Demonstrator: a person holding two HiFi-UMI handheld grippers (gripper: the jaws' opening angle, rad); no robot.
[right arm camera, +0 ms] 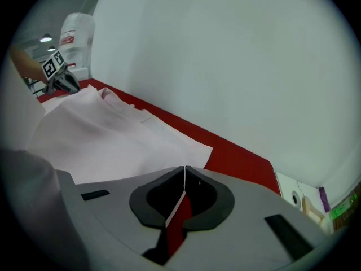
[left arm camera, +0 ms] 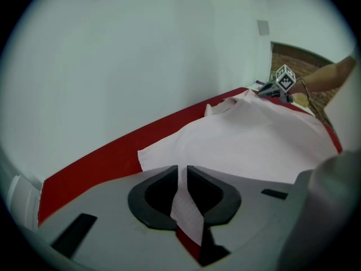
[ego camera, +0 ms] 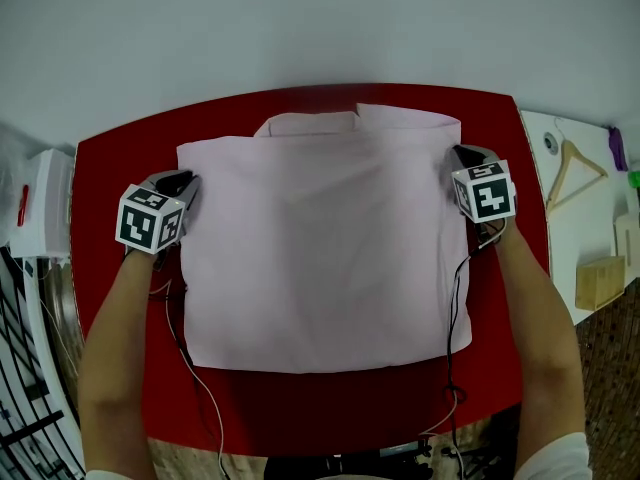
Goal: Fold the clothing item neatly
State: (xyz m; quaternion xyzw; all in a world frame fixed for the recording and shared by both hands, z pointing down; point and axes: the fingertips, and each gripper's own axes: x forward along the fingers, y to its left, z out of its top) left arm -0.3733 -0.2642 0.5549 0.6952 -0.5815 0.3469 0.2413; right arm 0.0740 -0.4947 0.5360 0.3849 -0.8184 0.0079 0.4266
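Your left gripper [left arm camera: 183, 174] and right gripper [right arm camera: 184, 176] fingers pinch opposite shirt [ego camera: 320, 248] edges on the worktop [ego camera: 110, 168]; the right's thin bite may slip if you lift unevenly.

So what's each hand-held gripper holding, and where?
The pink garment: left hand-held gripper pinches its left edge, right hand-held gripper its right edge, near the far corners.

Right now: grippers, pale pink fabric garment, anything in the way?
Left gripper shut on pale pink fabric garment, left edge. Right gripper shut on its right edge. Garment flat on red table, nothing on top.
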